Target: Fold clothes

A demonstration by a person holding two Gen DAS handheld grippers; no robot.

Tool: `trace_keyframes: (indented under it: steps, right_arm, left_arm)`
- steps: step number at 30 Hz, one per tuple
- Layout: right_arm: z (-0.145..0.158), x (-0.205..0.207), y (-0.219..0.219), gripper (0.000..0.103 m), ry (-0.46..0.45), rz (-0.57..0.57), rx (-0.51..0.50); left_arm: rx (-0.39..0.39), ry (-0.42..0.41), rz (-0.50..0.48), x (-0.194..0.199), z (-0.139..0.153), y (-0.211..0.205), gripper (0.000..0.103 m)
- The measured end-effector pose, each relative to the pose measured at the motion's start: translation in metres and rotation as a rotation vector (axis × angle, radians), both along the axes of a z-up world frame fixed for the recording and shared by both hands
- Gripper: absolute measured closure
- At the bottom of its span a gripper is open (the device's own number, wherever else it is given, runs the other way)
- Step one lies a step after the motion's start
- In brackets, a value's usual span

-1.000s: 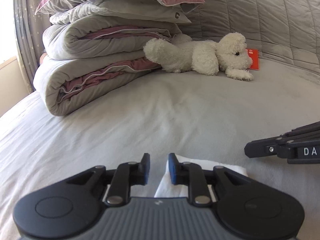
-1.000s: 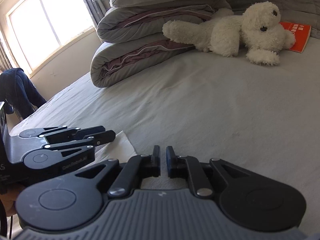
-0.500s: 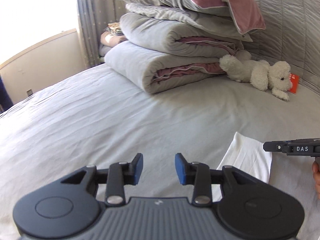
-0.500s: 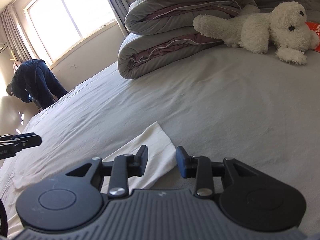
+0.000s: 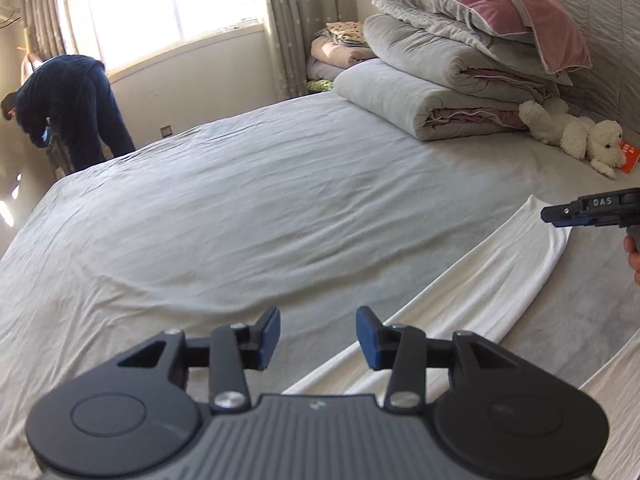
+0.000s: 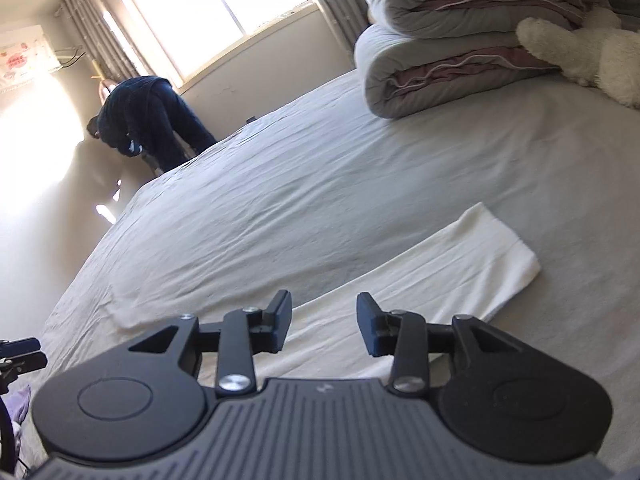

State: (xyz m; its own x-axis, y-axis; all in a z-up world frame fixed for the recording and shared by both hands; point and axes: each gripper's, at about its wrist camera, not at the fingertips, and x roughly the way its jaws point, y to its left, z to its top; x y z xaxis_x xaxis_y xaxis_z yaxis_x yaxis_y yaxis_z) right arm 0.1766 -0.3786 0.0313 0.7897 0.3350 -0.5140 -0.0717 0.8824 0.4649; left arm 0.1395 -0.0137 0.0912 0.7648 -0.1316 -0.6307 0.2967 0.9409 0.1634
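A white garment (image 5: 492,276) lies flat on the grey bed sheet (image 5: 260,208) as a long folded strip. It also shows in the right wrist view (image 6: 432,276). My left gripper (image 5: 317,336) is open and empty, raised above the near end of the strip. My right gripper (image 6: 323,326) is open and empty above the strip's middle. The right gripper's tip (image 5: 576,212) shows in the left wrist view over the strip's far end. The left gripper's tip (image 6: 20,354) shows at the left edge of the right wrist view.
Folded grey and pink quilts (image 5: 452,88) with pillows are stacked at the bed's head. A white plush dog (image 5: 576,136) and a red booklet (image 5: 630,156) lie beside them. A person in dark blue (image 5: 72,112) bends by the window (image 5: 168,4).
Both grippers have opened, let go of the white garment and drawn back and up. The garment now lies stretched out on the sheet. The views have swung toward the window.
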Motion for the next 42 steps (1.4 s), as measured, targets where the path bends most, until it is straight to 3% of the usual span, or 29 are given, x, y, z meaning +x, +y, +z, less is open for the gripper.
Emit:
trace_keyframes:
  steps: [5,12,19,23,26,28,29,30,31,33,38,42]
  right_arm:
    - [0.013,-0.007,0.052,0.057,-0.032,0.126,-0.063]
    - [0.005,0.009,0.125,0.053,-0.114,0.343,-0.205]
    - [-0.021,0.027,0.191,0.053,-0.147,0.553,-0.44]
    - [-0.032,0.03,0.218,0.053,-0.181,0.647,-0.544]
    - [-0.038,0.033,0.231,0.053,-0.204,0.686,-0.61]
    - [-0.041,0.034,0.236,0.054,-0.228,0.698,-0.644]
    - [-0.041,0.035,0.237,0.056,-0.23,0.701,-0.647]
    - [-0.042,0.036,0.238,0.066,-0.232,0.704,-0.649]
    - [-0.042,0.037,0.238,0.084,-0.231,0.71,-0.649]
    - [-0.042,0.038,0.24,0.102,-0.222,0.728,-0.649]
    - [-0.034,0.044,0.249,0.103,-0.289,0.653,-0.664]
    - [-0.041,0.064,0.262,0.103,-0.256,0.622,-0.663]
  left_arm:
    - [0.012,0.018,0.105,-0.012,-0.025,0.053,0.06]
    - [0.053,0.053,0.15,-0.004,-0.078,0.096,0.061]
    - [0.003,0.029,0.131,-0.004,-0.101,0.122,0.061]
    - [0.033,0.01,0.092,-0.002,-0.103,0.122,0.062]
    - [0.059,0.001,0.069,-0.002,-0.104,0.121,0.071]
    - [0.07,-0.002,0.07,0.0,-0.104,0.121,0.088]
    - [0.069,-0.002,0.077,0.002,-0.103,0.122,0.092]
    - [0.065,0.0,0.081,0.003,-0.103,0.122,0.099]
    - [0.06,0.002,0.084,0.004,-0.103,0.123,0.102]
    - [0.034,0.0,0.09,0.006,-0.101,0.126,0.103]
    - [-0.01,-0.042,0.156,0.014,-0.095,0.136,0.103]
    - [0.035,-0.013,0.174,0.026,-0.107,0.135,0.103]
